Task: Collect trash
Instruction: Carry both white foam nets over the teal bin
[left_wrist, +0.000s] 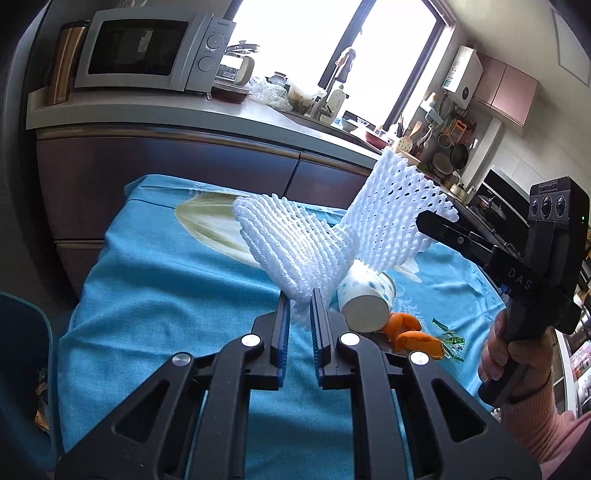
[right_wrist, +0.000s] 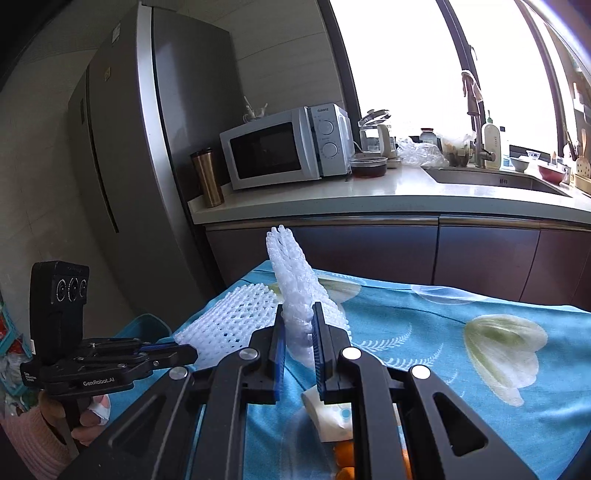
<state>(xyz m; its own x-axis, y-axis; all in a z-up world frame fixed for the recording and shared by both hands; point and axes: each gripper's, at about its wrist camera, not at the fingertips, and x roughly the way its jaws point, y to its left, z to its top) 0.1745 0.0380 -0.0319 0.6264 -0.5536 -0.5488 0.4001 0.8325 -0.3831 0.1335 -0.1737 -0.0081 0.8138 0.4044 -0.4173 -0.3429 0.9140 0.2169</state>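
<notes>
Above blue tablecloth | both hand-held grippers pinching separate foam nets | table edge near

Left wrist view: mounted behind left gripper, low over blue tablecloth, close range, facing across table toward counter, window, stove corner. Right gripper enters from right edge.

Right wrist view: behind right gripper, low over same cloth, close, facing counter and fridge. Left gripper at lower left.

Shared: cloth, foam nets, microwave, sink faucet.
</notes>
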